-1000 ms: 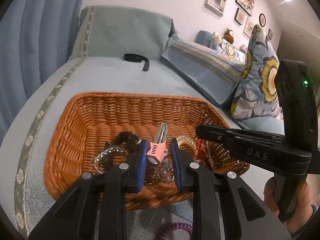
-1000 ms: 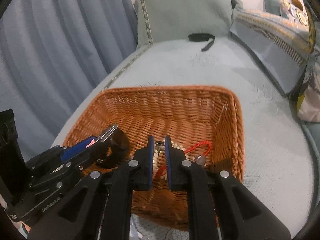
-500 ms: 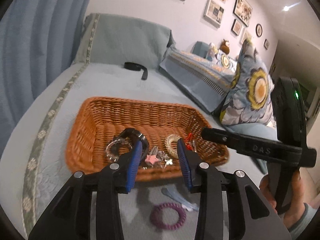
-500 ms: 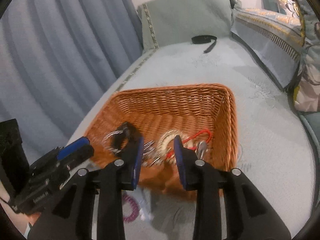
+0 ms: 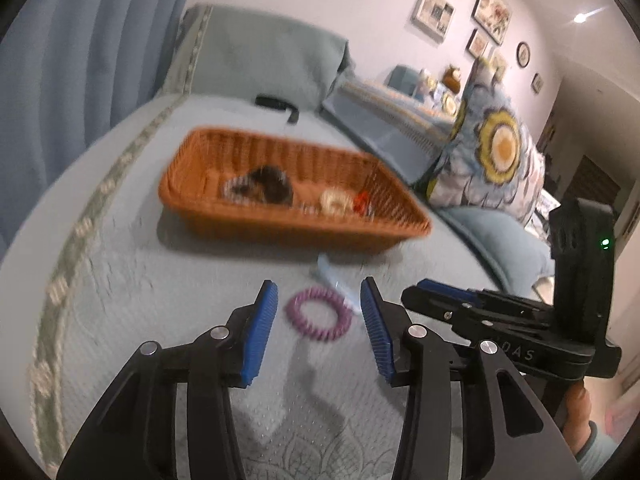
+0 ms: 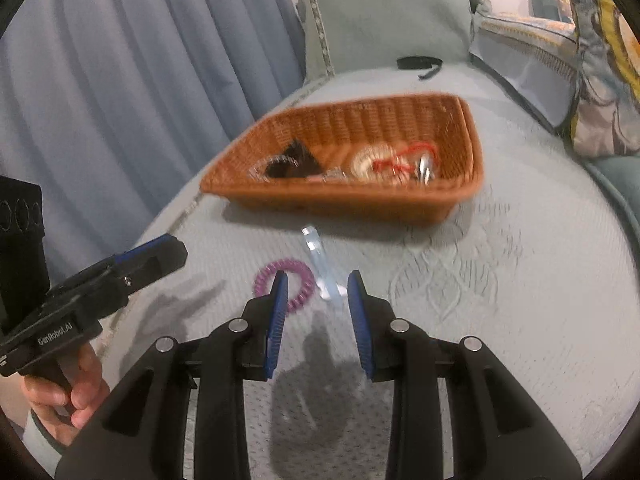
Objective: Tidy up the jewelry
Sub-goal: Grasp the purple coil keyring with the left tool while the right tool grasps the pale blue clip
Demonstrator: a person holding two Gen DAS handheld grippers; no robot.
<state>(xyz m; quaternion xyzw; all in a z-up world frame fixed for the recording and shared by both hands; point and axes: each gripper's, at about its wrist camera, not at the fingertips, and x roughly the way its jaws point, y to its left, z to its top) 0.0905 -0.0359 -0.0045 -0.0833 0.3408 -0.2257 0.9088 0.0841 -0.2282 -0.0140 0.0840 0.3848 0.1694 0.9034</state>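
Both pairs of jaws stand wide and hold nothing. In the left wrist view the left gripper frames the purple coil bracelet, which lies flat on the bed at lower centre of the frame, just short of the wicker basket in the middle. The clear clip lies touching or just beside the coil; in the right wrist view the right gripper lines up nearer to it. The coil is probably light, springy plastic: it would squash under a squeeze across its width and might pop free, so pinching one side of the ring from above looks safer. The clip seems stiff, thin and slick; a grip across its narrow body should serve. The soft quilt will give beneath the fingertips.
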